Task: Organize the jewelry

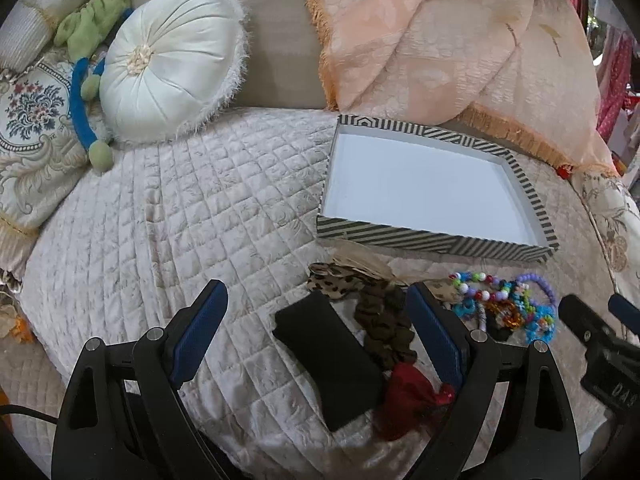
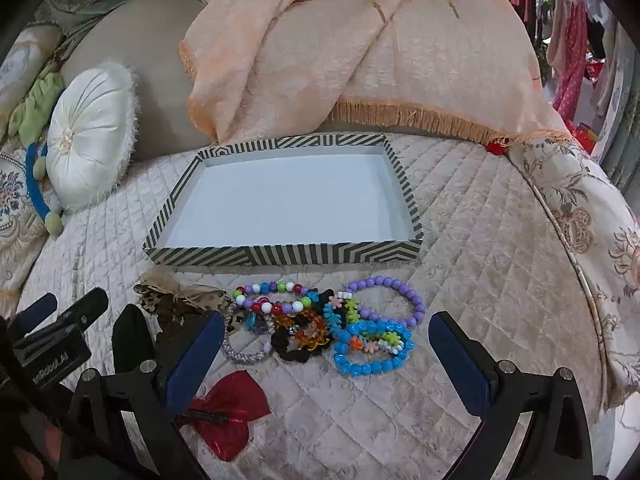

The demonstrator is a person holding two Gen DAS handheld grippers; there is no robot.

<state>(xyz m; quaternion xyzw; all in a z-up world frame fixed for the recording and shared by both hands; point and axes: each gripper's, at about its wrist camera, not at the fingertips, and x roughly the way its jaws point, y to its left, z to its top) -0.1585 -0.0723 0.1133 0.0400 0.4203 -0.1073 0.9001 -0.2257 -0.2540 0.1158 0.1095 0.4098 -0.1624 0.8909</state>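
Quilted surface: I see a cream quilted bedspread [image 2: 460, 240] carrying everything; patterned cushions sit along its left and right edges.
Writing: on the left gripper's body, seen from the right wrist, I read part of a printed word ending "LAS"; the rest is unclear to me.
Box: one striped box [image 2: 280, 254], black and cream outside, plain white inside, open at the top, lying near the far edge of the bedspread with nothing in it.
Bead bracelets: one tangled heap of bead bracelets [image 2: 320, 324] just in front of the box's near wall; I make out purple, blue and mixed-colour strands but cannot count them reliably.
Hair pieces: one red bow [image 2: 230, 412], one leopard-print bow [image 1: 336, 280], one dark scrunchie [image 1: 384, 324], one black pouch [image 1: 332, 364], all left of the beads.
Left gripper [image 1: 318, 322]: jaws wide, straddling the pouch and scrunchie, gripping nothing.
Right gripper [image 2: 326, 350]: jaws wide, straddling the bracelet heap, gripping nothing.
Room: one round white pillow [image 1: 172, 64] at the far left, one peach fringed throw [image 2: 360, 48] behind the box, clothes hanging at far right.
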